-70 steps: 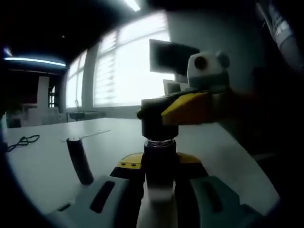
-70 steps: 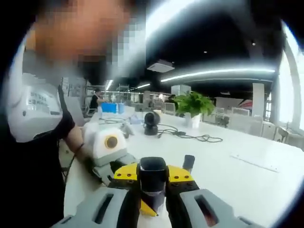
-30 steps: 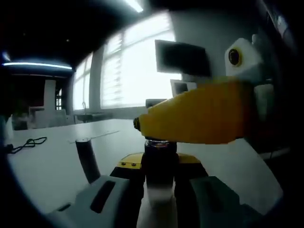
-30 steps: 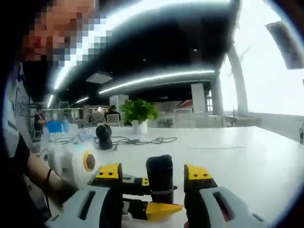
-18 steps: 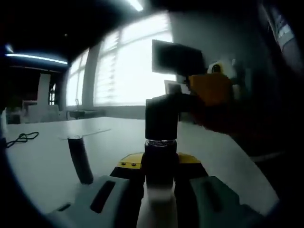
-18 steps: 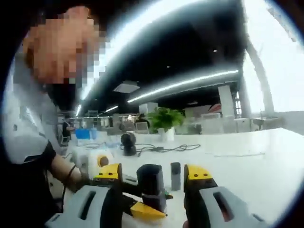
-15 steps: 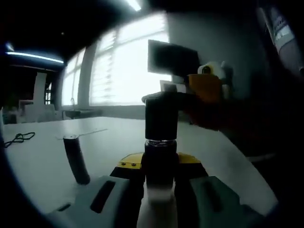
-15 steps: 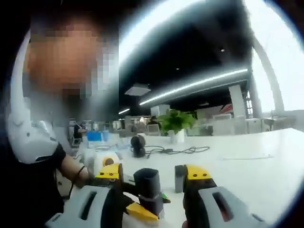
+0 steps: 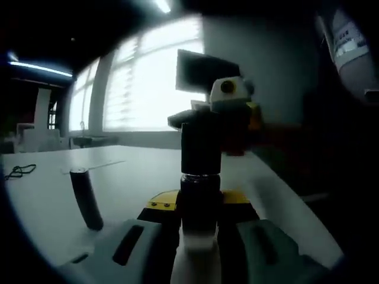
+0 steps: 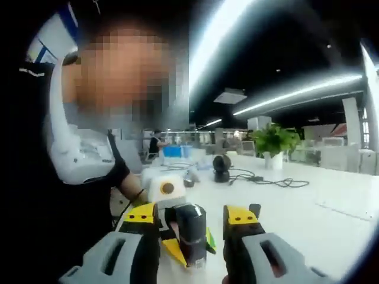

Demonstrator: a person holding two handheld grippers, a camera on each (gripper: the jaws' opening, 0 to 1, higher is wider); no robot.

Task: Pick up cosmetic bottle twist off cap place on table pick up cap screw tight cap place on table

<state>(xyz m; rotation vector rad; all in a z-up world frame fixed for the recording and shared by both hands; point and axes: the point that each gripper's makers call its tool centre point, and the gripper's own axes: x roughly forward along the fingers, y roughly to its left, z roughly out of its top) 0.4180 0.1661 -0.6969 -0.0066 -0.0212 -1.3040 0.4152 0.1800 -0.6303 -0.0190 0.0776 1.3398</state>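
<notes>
white office table (image 10: 331, 219) under strip lights: we hold the cosmetic bottle (image 9: 199, 207) upright, pinched in the left gripper (image 9: 198, 236), its cap (image 9: 201, 148) at twelve o'clock. we judge the twisting step underway; next, our spread right gripper (image 10: 190, 234) must close on the cap.

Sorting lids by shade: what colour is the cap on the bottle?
Black, matching the dark cosmetic bottle; the cap shows best in the left gripper view.
</notes>
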